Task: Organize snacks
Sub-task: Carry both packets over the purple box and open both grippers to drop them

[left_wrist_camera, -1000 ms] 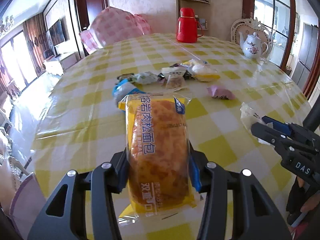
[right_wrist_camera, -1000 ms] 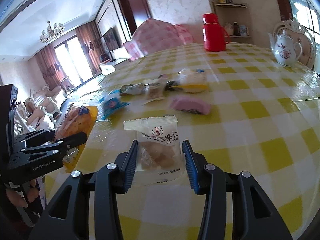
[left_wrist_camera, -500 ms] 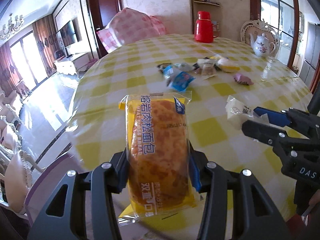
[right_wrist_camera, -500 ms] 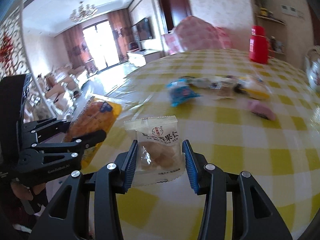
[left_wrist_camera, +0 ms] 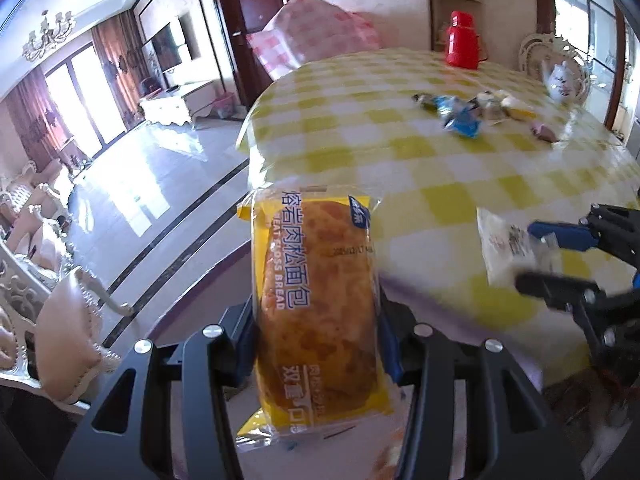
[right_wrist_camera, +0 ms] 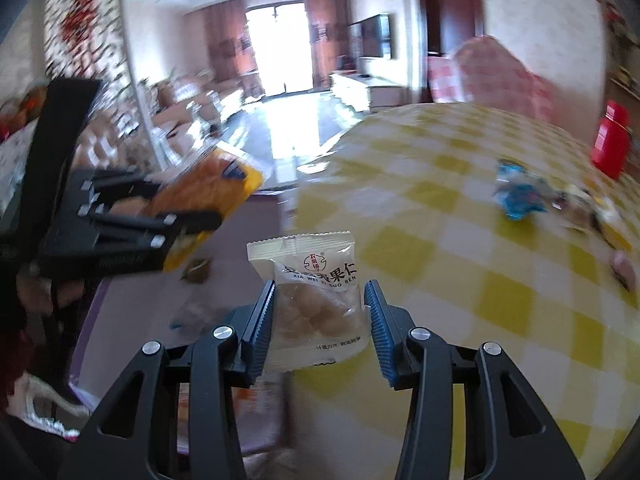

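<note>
1. The round dining table [left_wrist_camera: 420, 168], covered in a yellow-and-white checked cloth, fills the right of both wrist views; its near-left edge curves just behind the 2 held packets.
2. A red thermos [left_wrist_camera: 463, 42] stands at the table's far edge, and a white floral teapot [left_wrist_camera: 562, 80] sits toward the far-right edge.
3. The left gripper [left_wrist_camera: 316, 332] is clamped on a meat floss bread packet [left_wrist_camera: 316, 300], its yellow-edged wrapper standing upright between the blue pads, beyond the table's near-left edge and over the floor.
4. The right gripper [right_wrist_camera: 320, 320] is closed on a small clear nut packet [right_wrist_camera: 316, 300], pinched at both sides, hanging at the table's near-left edge.
5. A loose cluster of small snacks lies toward the far-right of the table, well apart from both grippers: a blue wrapper [left_wrist_camera: 460, 118] at its near-left end, a yellow-and-white one [left_wrist_camera: 516, 108] behind, and a pink one [left_wrist_camera: 542, 133] nearest the right edge.
</note>
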A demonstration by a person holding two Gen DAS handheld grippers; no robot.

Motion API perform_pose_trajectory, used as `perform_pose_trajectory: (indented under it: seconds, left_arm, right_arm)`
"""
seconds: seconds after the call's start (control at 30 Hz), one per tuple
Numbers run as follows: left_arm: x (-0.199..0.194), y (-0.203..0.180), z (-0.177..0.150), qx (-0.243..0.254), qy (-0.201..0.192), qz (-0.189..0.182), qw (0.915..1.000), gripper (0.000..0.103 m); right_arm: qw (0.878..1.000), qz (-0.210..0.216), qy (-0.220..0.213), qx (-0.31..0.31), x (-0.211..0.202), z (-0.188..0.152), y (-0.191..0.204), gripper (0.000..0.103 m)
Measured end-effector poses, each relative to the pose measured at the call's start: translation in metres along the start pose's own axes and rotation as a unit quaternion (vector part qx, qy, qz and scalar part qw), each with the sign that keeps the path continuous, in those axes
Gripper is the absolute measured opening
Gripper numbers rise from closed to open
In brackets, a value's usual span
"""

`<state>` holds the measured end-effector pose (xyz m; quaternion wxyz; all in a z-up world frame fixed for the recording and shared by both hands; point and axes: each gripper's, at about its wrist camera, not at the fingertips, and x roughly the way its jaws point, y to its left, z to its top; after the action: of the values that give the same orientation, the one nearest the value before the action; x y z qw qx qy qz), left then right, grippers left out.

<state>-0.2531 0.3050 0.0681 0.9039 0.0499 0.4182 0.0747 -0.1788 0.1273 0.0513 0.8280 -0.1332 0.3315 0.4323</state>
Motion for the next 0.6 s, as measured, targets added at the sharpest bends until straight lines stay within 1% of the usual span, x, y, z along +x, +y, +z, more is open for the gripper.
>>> perform_pose_trajectory:
  seconds: [0.07, 0.17, 0.27, 0.3, 0.33, 0.37, 0.4, 0.43, 0.47, 0.5, 0.57, 0.6]
  left_arm:
    - [0.003, 0.013, -0.008, -0.003, 0.015, 0.008, 0.9999, 0.049]
    - [0.013, 0.031, -0.020, 0.000, 0.049, 0.025, 0.9985, 0.049]
    - [0.029, 0.045, -0.028, -0.002, 0.084, 0.046, 0.9954, 0.053]
    - [0.033, 0.048, -0.029, -0.004, 0.092, 0.057, 0.9941, 0.063]
    - [0.038, 0.051, -0.031, -0.004, 0.099, 0.081, 0.9918, 0.069]
    - [0.040, 0.052, -0.031, -0.002, 0.099, 0.098, 0.9902, 0.081]
    - [0.040, 0.052, -0.031, -0.001, 0.096, 0.111, 0.9892, 0.085]
    - [0.038, 0.053, -0.032, 0.000, 0.094, 0.113, 0.9892, 0.086]
    - [0.037, 0.050, -0.030, 0.002, 0.093, 0.112, 0.9894, 0.090]
    - [0.036, 0.048, -0.030, 0.004, 0.090, 0.110, 0.9899, 0.095]
    - [0.036, 0.040, -0.030, 0.022, 0.086, 0.114, 0.9895, 0.097]
    - [0.035, 0.036, -0.030, 0.031, 0.084, 0.121, 0.9887, 0.097]
  right_arm:
    - [1.000, 0.017, 0.010, -0.023, 0.009, 0.000, 0.022, 0.044]
    - [0.997, 0.037, 0.034, -0.055, 0.026, -0.002, 0.049, 0.044]
    - [0.993, 0.068, 0.050, -0.077, 0.039, -0.005, 0.079, 0.046]
    - [0.992, 0.082, 0.049, -0.082, 0.041, -0.007, 0.087, 0.048]
    - [0.990, 0.102, 0.048, -0.085, 0.044, -0.007, 0.097, 0.051]
    - [0.988, 0.119, 0.051, -0.086, 0.046, -0.007, 0.103, 0.064]
    - [0.987, 0.129, 0.050, -0.085, 0.046, -0.008, 0.108, 0.069]
    - [0.986, 0.134, 0.046, -0.085, 0.044, -0.009, 0.109, 0.070]
    - [0.986, 0.136, 0.041, -0.087, 0.041, -0.009, 0.109, 0.070]
    - [0.987, 0.131, 0.037, -0.088, 0.038, -0.009, 0.106, 0.070]
    - [0.991, 0.109, 0.029, -0.078, 0.031, -0.010, 0.092, 0.070]
    - [0.992, 0.105, 0.028, -0.065, 0.028, -0.011, 0.081, 0.070]
